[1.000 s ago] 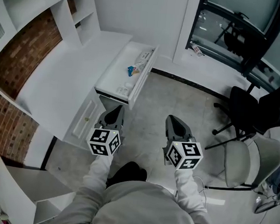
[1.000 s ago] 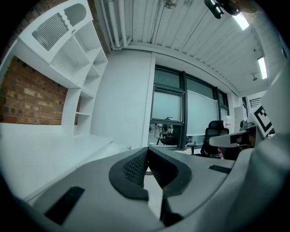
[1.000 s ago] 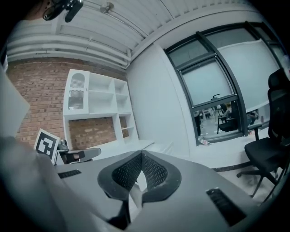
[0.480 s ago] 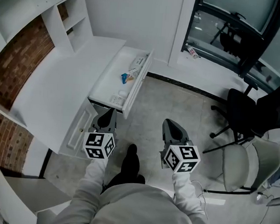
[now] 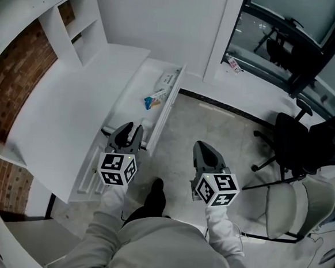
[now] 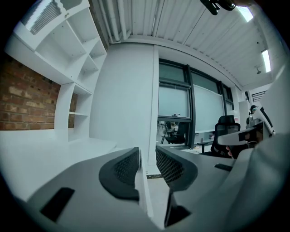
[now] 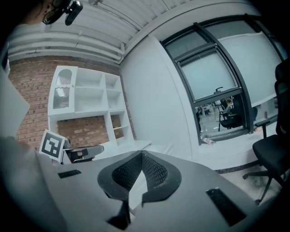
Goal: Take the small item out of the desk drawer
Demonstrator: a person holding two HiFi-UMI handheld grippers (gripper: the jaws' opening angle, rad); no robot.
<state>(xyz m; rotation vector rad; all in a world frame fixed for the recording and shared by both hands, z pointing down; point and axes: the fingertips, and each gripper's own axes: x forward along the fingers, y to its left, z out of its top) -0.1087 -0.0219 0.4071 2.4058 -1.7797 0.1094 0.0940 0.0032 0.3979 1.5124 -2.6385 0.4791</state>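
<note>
The white desk drawer (image 5: 168, 104) stands pulled out from the desk (image 5: 71, 111). Inside lie a small blue-and-white packet (image 5: 155, 96) and a white packet (image 5: 169, 78) further back. My left gripper (image 5: 129, 132) is at the drawer's front end, its jaws opening. In the left gripper view (image 6: 147, 154) a thin white drawer edge (image 6: 142, 186) shows in the gap, and the pads do not press on it. My right gripper (image 5: 204, 148) hangs over the floor to the right of the drawer, shut and empty (image 7: 142, 155).
White shelves (image 5: 55, 17) rise at the back of the desk against a brick wall. A black office chair (image 5: 294, 140) and a grey chair (image 5: 300, 204) stand at the right. A window sill (image 5: 264, 80) runs behind them. The person's shoe (image 5: 155, 196) is on the floor below the grippers.
My left gripper has come up from below the drawer front to its front end, and its jaws have parted. The right gripper stays shut in about the same place.
</note>
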